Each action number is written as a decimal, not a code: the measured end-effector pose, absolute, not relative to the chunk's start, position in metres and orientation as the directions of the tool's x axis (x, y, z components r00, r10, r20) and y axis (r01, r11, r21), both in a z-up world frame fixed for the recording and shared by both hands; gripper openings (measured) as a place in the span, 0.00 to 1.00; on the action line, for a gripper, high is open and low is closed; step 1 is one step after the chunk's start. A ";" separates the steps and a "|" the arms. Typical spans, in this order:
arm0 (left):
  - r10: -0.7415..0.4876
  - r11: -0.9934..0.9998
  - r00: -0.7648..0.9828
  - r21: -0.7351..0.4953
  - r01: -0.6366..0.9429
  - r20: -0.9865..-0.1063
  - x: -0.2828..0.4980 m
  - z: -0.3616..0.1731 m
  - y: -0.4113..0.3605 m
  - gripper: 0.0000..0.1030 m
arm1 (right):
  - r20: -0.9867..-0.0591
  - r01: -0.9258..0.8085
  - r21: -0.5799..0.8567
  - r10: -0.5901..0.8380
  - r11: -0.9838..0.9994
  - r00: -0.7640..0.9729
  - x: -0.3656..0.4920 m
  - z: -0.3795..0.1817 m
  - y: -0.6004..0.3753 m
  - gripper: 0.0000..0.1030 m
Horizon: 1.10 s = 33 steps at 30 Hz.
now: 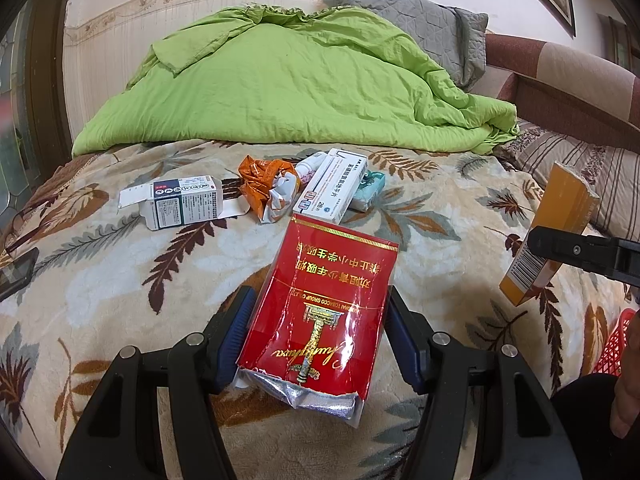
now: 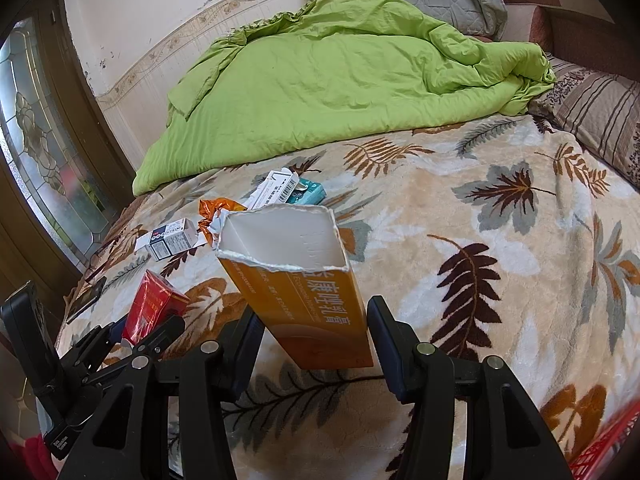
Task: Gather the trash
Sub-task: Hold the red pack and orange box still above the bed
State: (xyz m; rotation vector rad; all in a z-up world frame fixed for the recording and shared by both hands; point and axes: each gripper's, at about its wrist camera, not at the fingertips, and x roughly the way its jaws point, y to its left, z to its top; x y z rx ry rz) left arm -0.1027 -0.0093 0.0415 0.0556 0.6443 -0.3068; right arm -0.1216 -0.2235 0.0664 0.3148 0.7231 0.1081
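My left gripper [image 1: 318, 336] is shut on a red cigarette pack [image 1: 324, 300], held above the leaf-print blanket [image 1: 100, 288]. It also shows in the right wrist view [image 2: 154, 306]. My right gripper [image 2: 314, 332] is shut on an open orange carton [image 2: 296, 280], also seen at the right of the left wrist view [image 1: 548, 236]. More trash lies further back on the bed: a white and grey medicine box [image 1: 180, 202], a crumpled orange wrapper [image 1: 264, 186], a long white pill box [image 1: 334, 186] and a teal packet [image 1: 370, 190].
A green quilt [image 1: 280, 88] is heaped at the back of the bed, with a grey pillow [image 1: 420, 24] behind it. A red plastic basket [image 1: 612, 344] sits at the right edge. A dark phone [image 1: 16, 272] lies at the left. A striped pillow [image 2: 600, 120] lies at the right.
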 end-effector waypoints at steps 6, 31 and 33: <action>-0.264 0.954 0.757 -0.045 0.298 -0.598 -0.103 0.042 -0.009 0.61 | -0.633 0.012 0.319 0.204 0.948 0.747 -0.122 0.067 -0.224 0.55; -0.267 0.954 0.759 -0.049 0.297 -0.594 -0.101 0.045 -0.013 0.61 | -0.637 0.021 0.314 0.194 0.949 0.746 -0.122 0.068 -0.229 0.55; -0.267 0.953 0.760 -0.048 0.298 -0.593 -0.101 0.045 -0.013 0.61 | -0.637 0.023 0.315 0.193 0.949 0.746 -0.122 0.067 -0.228 0.55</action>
